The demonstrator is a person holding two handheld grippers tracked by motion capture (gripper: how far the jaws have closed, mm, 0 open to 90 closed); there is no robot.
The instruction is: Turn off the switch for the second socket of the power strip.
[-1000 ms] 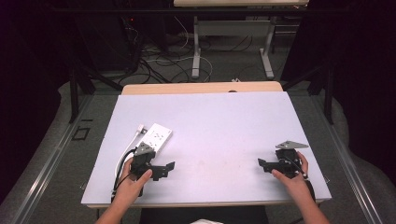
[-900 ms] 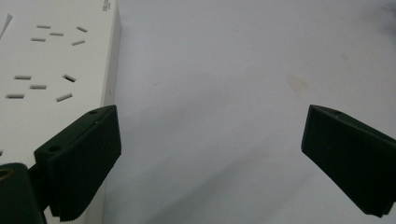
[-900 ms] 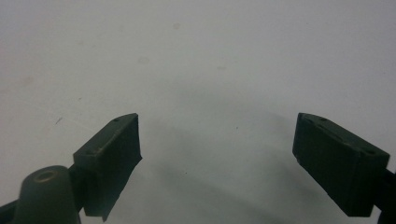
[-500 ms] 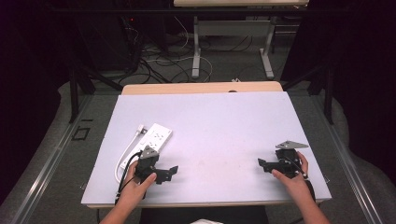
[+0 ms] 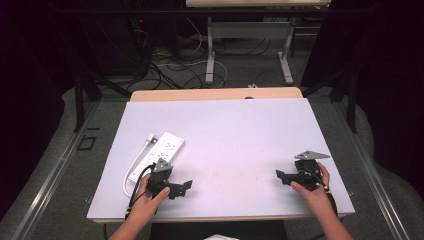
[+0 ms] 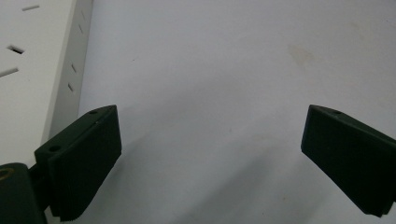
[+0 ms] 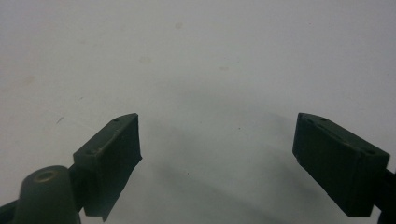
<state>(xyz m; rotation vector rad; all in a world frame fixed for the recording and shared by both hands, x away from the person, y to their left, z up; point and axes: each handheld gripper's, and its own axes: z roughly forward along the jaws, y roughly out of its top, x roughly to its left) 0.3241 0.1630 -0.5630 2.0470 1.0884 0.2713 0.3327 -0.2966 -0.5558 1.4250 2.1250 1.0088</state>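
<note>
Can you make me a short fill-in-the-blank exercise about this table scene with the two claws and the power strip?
1. The white power strip lies nearest the ____ claw.
2. Both claws have their jaws ____, with nothing between them.
3. The right claw points toward the ____ claw across the table.
4. The power strip's colour is ____.

Missing words: left; open; left; white

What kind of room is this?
Probably a lab or workshop. A person holds a left gripper and a right gripper over a plain table, with cables on the floor behind.
</note>
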